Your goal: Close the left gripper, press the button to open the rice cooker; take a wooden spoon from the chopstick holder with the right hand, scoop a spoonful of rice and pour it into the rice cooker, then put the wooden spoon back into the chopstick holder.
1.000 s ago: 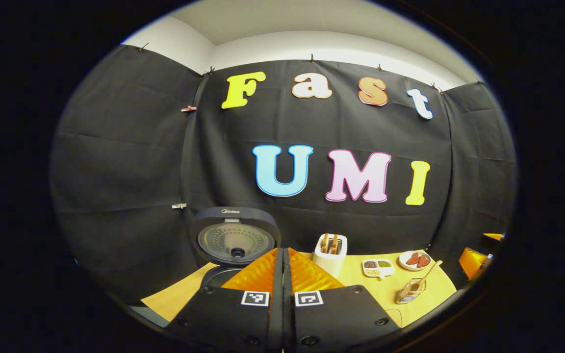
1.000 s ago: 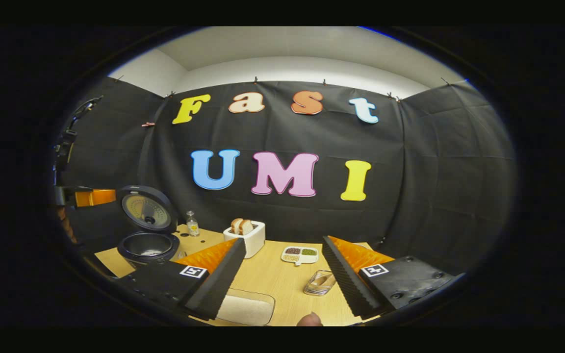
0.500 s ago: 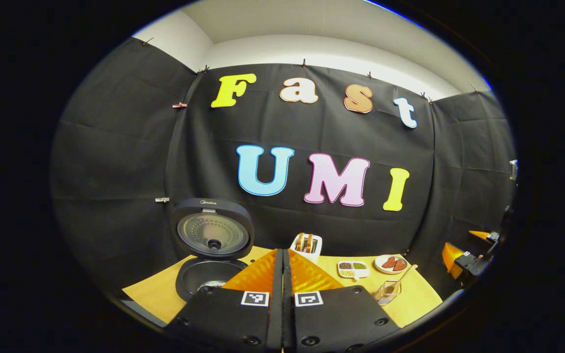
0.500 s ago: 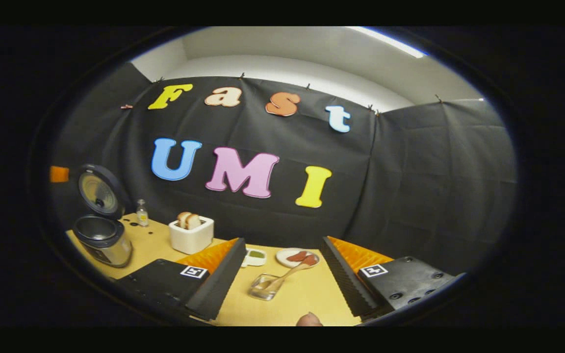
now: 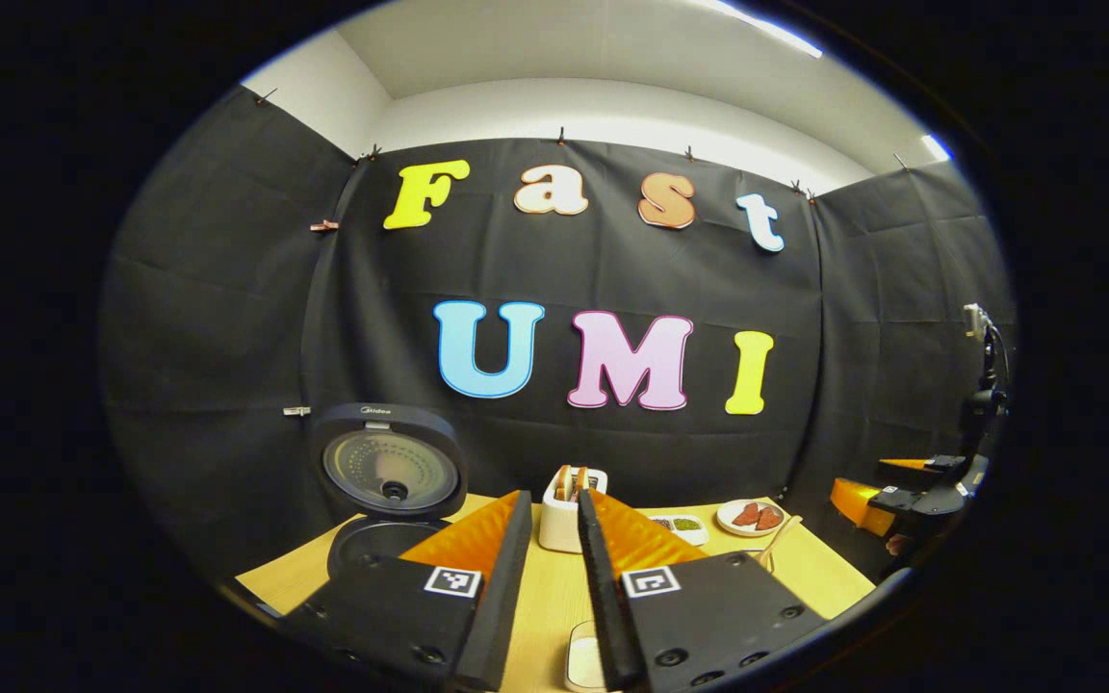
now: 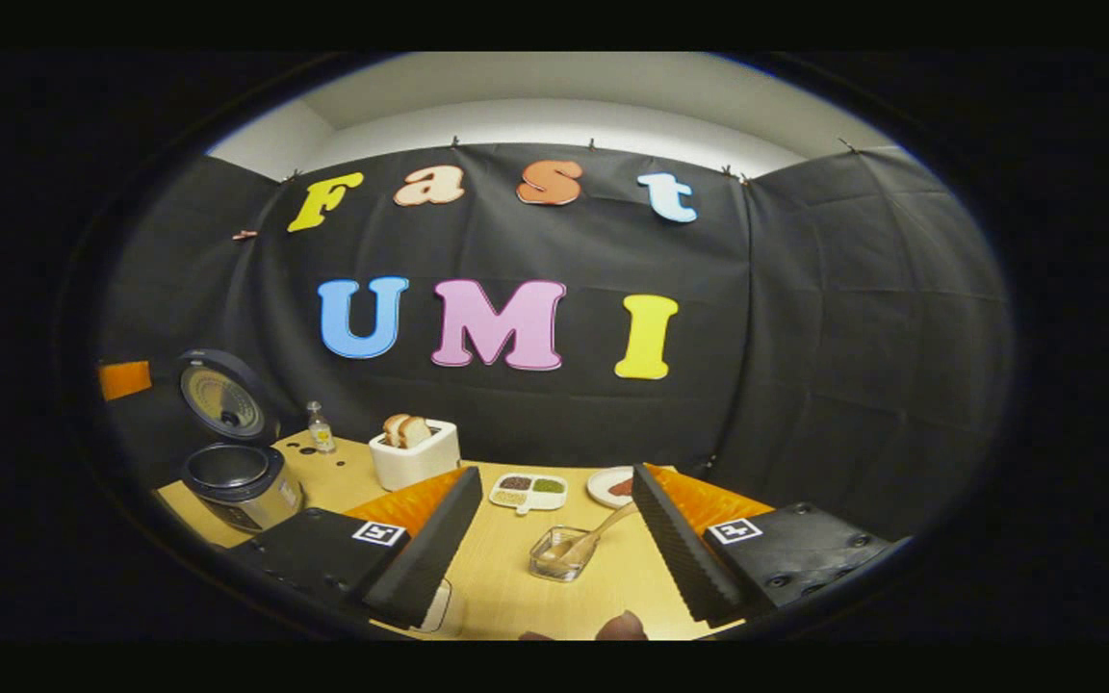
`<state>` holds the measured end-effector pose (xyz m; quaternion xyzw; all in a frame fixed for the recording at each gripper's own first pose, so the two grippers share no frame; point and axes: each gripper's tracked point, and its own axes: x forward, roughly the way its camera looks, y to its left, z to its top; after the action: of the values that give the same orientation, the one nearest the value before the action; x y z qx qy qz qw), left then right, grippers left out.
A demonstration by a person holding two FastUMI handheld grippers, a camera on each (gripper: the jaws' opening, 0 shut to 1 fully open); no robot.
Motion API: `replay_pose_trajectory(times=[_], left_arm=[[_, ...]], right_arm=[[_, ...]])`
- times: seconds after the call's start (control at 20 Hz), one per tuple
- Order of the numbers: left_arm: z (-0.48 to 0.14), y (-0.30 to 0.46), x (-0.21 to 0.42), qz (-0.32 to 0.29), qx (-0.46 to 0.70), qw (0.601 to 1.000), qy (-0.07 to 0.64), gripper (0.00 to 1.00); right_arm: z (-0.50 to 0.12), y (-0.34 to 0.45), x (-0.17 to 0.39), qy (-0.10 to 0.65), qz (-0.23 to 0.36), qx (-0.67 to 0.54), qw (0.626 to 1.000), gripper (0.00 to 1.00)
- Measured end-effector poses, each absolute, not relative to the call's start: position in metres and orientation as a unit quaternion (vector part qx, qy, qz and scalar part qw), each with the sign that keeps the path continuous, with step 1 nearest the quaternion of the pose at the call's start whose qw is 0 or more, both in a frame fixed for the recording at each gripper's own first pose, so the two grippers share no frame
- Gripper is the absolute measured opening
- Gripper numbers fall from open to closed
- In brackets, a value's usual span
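cooker [image 6: 239, 472]: lid up, at table's left; button step looks done
spoon [image 6: 593, 537]: untouched, leaning in holder [image 6: 559, 555], ahead between right fingers
left gripper [image 5: 554, 539]: narrow gap, holds nothing, apart from cooker
right gripper [image 6: 554, 525]: wide, empty, aimed at spoon
left to do: grab spoon, scoop rice, pour, return spoon

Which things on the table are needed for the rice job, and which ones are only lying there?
Needed:
rice cooker, lid open
wooden spoon
chopstick holder, holding the spoon
right tongs, open

Only lying there:
toaster with bread
divided dish
plate
small bottle
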<state>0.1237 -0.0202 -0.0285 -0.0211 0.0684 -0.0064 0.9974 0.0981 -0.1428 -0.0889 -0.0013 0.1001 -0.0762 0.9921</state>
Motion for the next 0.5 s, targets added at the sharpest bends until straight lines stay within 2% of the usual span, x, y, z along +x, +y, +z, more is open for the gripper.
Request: replay_pose_trajectory(times=[0.05,0.15,0.2,0.3,0.5], left_arm=[[-0.028,-0.022,0.124,-0.007,-0.019,0.998,0.067,0.44],[-0.029,-0.027,0.124,-0.007,-0.020,0.998,0.067,0.60],[-0.031,-0.029,0.125,-0.008,-0.020,0.997,0.070,0.72],[-0.034,-0.030,0.125,-0.006,-0.019,0.997,0.075,0.80],[-0.036,-0.031,0.125,0.000,-0.017,0.997,0.078,0.84]], right_arm=[[-0.092,-0.148,0.100,0.104,-0.078,0.006,0.991,0.96],[-0.100,-0.153,0.108,0.115,-0.077,0.013,0.990,0.98],[-0.108,-0.155,0.114,0.124,-0.074,0.017,0.989,0.98],[-0.126,-0.162,0.125,0.143,-0.072,0.024,0.987,0.98],[-0.171,-0.186,0.151,0.181,-0.077,0.047,0.979,0.98]])
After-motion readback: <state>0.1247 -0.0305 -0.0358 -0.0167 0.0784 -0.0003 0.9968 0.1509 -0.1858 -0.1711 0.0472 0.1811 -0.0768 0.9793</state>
